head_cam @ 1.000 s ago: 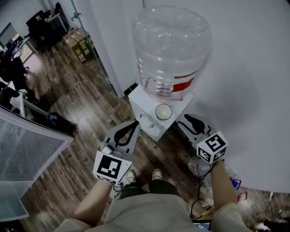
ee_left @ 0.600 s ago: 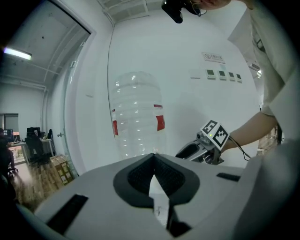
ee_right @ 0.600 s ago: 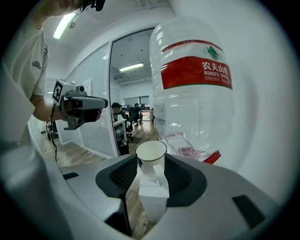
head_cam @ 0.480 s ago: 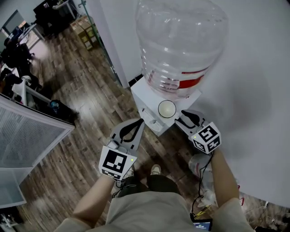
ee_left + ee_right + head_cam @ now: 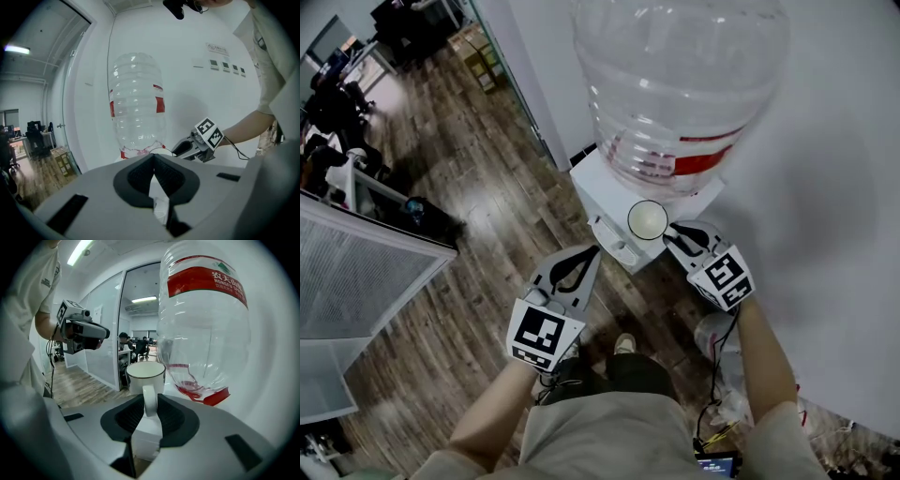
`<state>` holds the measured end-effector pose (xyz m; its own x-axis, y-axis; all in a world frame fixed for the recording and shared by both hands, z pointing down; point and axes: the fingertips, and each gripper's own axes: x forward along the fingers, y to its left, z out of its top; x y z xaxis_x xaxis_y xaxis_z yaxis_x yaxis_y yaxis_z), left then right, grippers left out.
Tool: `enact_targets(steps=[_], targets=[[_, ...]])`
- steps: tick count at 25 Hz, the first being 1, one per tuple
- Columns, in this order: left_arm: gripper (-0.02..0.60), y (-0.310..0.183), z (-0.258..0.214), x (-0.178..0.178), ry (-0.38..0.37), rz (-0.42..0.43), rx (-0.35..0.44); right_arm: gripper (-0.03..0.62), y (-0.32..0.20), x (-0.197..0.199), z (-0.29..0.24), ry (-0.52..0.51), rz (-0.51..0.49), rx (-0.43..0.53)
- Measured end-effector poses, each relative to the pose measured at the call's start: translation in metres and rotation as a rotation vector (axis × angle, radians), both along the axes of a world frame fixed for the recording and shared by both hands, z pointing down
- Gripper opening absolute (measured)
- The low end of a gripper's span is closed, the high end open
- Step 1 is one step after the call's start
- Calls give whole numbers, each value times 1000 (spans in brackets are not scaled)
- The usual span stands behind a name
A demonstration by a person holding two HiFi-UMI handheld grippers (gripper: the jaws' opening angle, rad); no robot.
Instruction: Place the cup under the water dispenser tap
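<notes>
A white cup [image 5: 647,219] stands on the white water dispenser [image 5: 598,190], in front of the big clear bottle [image 5: 675,84]. My right gripper [image 5: 673,231] reaches it from the right. Its jaws have just been closing, and the pads now press on the cup's handle [image 5: 149,397], with the cup [image 5: 146,373] upright ahead of them. My left gripper [image 5: 590,253] hangs shut and empty in front of the dispenser, below its taps [image 5: 619,249]. In the left gripper view its pads [image 5: 140,176] meet at the tip, with the bottle [image 5: 137,103] and the right gripper [image 5: 180,148] beyond.
The dispenser stands against a white wall [image 5: 825,187] on a wooden floor [image 5: 469,206]. A glass partition [image 5: 502,66] runs off at the left, with an office and cardboard boxes [image 5: 473,39] behind. A grey panel [image 5: 356,272] is at the near left, cables and a bag [image 5: 717,337] at the right.
Both grippers have moved in toward the dispenser. The right gripper has closed the gap to the cup and taken hold of its handle. The bottle looms larger.
</notes>
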<state>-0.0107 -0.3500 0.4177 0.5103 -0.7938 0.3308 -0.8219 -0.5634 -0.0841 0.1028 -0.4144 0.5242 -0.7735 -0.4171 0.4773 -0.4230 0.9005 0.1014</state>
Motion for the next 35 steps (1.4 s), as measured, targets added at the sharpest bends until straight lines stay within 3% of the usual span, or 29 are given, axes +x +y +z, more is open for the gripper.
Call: enact_targets(steps=[6, 11, 25, 35], targets=[[4, 2, 13, -5, -19, -13, -16, 79, -1, -3, 2, 6, -62, 82], [5, 5, 20, -9, -24, -21, -28, 74, 2, -6, 3, -27, -81, 60], [5, 4, 17, -27, -34, -10, -36, 69, 15, -9, -12, -166, 73, 2], [4, 11, 9, -58, -29, 22, -33, 69, 48, -38, -49, -210, 134, 9]])
